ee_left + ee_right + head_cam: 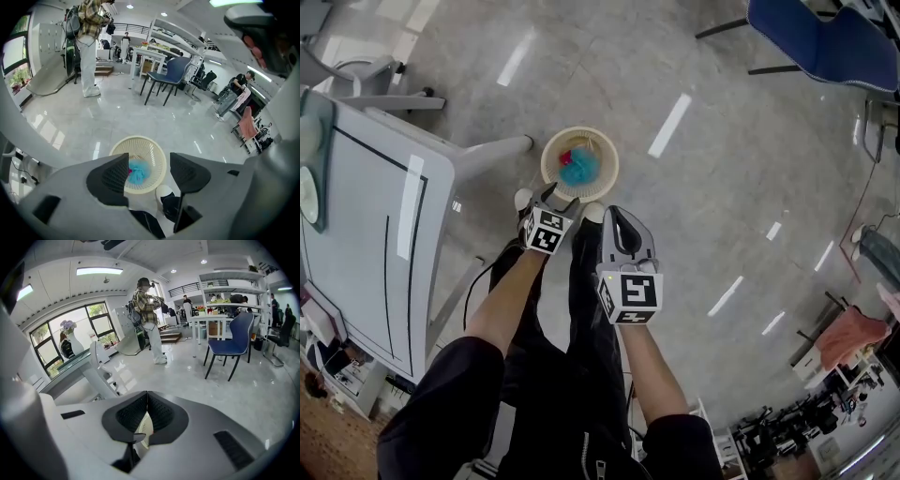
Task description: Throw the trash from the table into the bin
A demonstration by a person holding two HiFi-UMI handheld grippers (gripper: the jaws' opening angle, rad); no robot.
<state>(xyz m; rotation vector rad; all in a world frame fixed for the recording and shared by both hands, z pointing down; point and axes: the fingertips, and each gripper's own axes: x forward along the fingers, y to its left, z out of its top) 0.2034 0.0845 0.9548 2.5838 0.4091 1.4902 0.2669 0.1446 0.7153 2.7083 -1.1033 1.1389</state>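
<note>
a crumpled blue wad of trash [579,167] lies in the round cream bin [549,150] on the floor, a small red scrap [566,156] beside it, just off the corner of the white table [366,234]. the wad looks soft, light and easily squashed, probably paper or thin film, so a loose pinch anywhere on its bulk should lift it; it seems neither slippery nor fragile. the left gripper [547,194] points steeply down over the near rim of the bin, forearm stretched towards it, its jaws standing wide with nothing between the pads; its own view looks through the gap at the wad [137,172] inside the bin [158,152]. the right gripper [619,216] hangs alongside at a shallower tilt, beside the bin rather than over it, its jaws [146,397] pressed together and carrying nothing.
</note>
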